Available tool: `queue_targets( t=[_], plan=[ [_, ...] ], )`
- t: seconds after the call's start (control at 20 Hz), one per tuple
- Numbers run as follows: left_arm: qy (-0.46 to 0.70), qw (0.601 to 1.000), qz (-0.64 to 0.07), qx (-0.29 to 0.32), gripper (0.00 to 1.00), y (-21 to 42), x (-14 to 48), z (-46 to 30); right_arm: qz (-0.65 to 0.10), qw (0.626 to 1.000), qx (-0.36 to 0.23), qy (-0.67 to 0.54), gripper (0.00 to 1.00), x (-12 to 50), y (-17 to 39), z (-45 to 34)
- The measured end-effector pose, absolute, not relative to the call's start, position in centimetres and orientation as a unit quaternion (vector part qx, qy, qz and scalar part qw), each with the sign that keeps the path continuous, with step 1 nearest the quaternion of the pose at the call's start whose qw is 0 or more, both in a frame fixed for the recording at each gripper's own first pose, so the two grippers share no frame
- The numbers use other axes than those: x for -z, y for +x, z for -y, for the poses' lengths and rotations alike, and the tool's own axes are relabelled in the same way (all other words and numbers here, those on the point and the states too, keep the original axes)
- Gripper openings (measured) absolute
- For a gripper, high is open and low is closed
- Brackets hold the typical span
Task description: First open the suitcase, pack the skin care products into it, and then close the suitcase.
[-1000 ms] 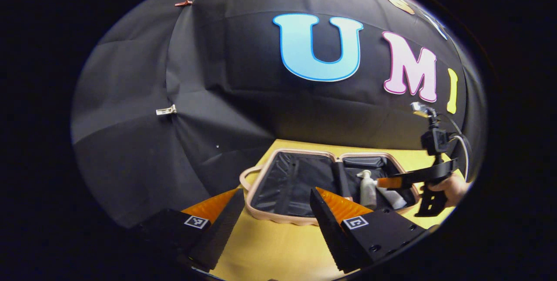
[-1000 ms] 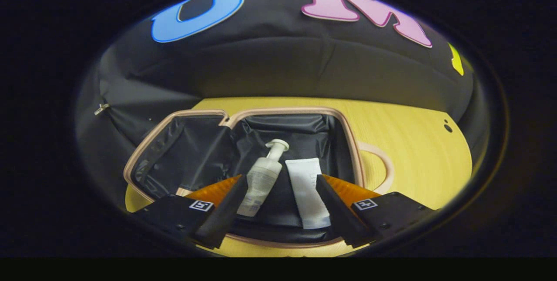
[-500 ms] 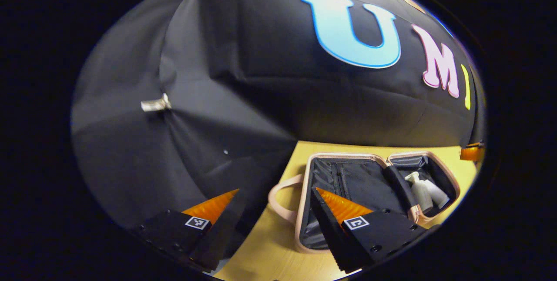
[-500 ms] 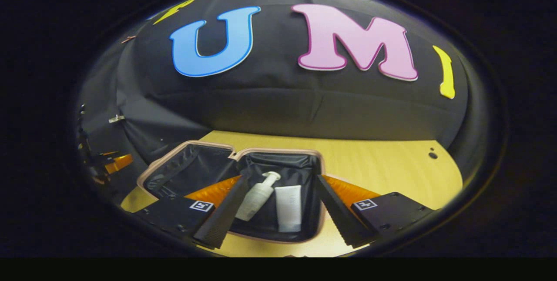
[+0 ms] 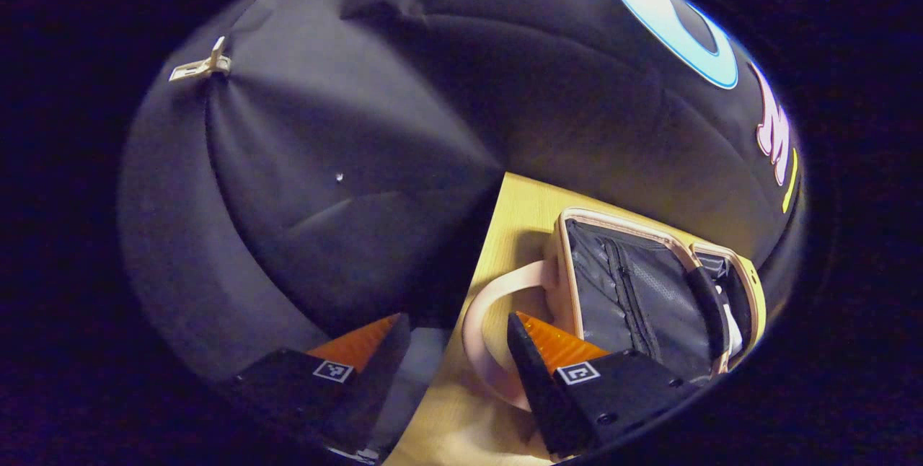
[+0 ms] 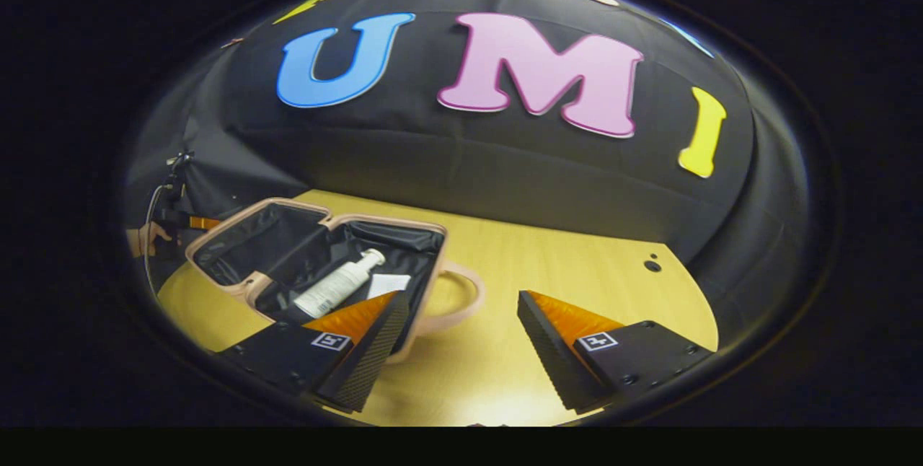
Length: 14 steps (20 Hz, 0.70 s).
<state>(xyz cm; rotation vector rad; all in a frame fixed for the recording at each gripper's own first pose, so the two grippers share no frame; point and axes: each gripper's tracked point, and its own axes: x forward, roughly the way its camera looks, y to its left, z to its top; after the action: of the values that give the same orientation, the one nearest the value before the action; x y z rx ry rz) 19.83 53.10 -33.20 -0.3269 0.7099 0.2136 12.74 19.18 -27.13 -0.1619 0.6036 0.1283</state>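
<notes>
Suitcase [image 6: 317, 253] lies open, both grippers empty.
Left gripper [image 5: 454, 350] gapes beside its handle [image 5: 482, 322]; right gripper [image 6: 456, 336] spread over bare table [image 6: 577, 264] beside it.

A recording booth: black cloth wall [image 6: 505, 170] clipped [image 5: 200, 67] taut behind a yellow wooden table [image 6: 577, 264].

An open pink suitcase [image 6: 249, 286] lies flat on the left of a yellow wooden table [image 6: 577, 264], handles resting on the tabletop.
</notes>
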Motion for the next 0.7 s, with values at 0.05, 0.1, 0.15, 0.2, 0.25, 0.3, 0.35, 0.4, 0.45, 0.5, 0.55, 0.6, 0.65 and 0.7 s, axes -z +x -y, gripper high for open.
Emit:
queue_targets(
  t=[0.05,0.1,0.15,0.2,0.25,0.3,0.35,0.4,0.45,0.5,0.55,0.6,0.65,0.7],
  plan=[
    [-0.156,0.913,-0.364,-0.099,0.83,20.1,34.0,-53.0,-0.303,0.949,-0.054,-0.076,0.97,27.4,12.4,-18.3],
    [-0.154,0.912,-0.372,-0.082,0.77,20.3,34.5,-52.7,-0.309,0.947,-0.047,-0.072,0.97,27.7,12.0,-17.5],
    [-0.149,0.914,-0.370,-0.077,0.76,20.7,34.2,-52.7,-0.313,0.946,-0.042,-0.069,0.97,27.9,11.8,-17.2],
    [-0.143,0.914,-0.372,-0.070,0.70,20.8,34.2,-52.6,-0.315,0.946,-0.038,-0.067,0.98,28.0,11.8,-16.8],
    [-0.143,0.914,-0.373,-0.068,0.67,21.0,34.1,-52.5,-0.315,0.946,-0.036,-0.068,0.97,28.1,11.8,-16.5],
    [-0.144,0.911,-0.380,-0.068,0.62,20.8,34.3,-52.4,-0.316,0.945,-0.035,-0.069,0.97,28.2,11.7,-16.3],
    [-0.139,0.908,-0.388,-0.076,0.53,20.6,34.5,-52.5,-0.316,0.945,-0.035,-0.071,0.97,28.2,11.7,-16.1],
    [-0.136,0.901,-0.404,-0.080,0.42,20.2,35.1,-52.3,-0.315,0.946,-0.036,-0.069,0.98,28.2,11.8,-16.2],
    [-0.131,0.898,-0.411,-0.083,0.32,19.9,35.6,-52.1,-0.314,0.946,-0.037,-0.068,0.98,28.1,11.8,-16.2],
    [-0.127,0.902,-0.404,-0.088,0.31,20.3,35.4,-52.3,-0.314,0.946,-0.039,-0.068,0.97,28.2,11.8,-16.2],
    [-0.127,0.902,-0.402,-0.092,0.27,20.4,35.4,-52.4,-0.313,0.946,-0.040,-0.069,0.97,28.3,11.8,-16.2],
    [-0.128,0.902,-0.401,-0.097,0.23,20.4,35.3,-52.4,-0.314,0.946,-0.041,-0.070,0.97,28.3,11.8,-16.1],
    [-0.120,0.903,-0.401,-0.101,0.22,20.2,35.0,-52.5,-0.314,0.946,-0.043,-0.070,0.97,28.4,11.8,-16.1],
    [-0.108,0.906,-0.396,-0.104,0.25,20.4,34.4,-52.6,-0.314,0.946,-0.044,-0.070,0.98,28.4,11.8,-16.0]
  ],
)
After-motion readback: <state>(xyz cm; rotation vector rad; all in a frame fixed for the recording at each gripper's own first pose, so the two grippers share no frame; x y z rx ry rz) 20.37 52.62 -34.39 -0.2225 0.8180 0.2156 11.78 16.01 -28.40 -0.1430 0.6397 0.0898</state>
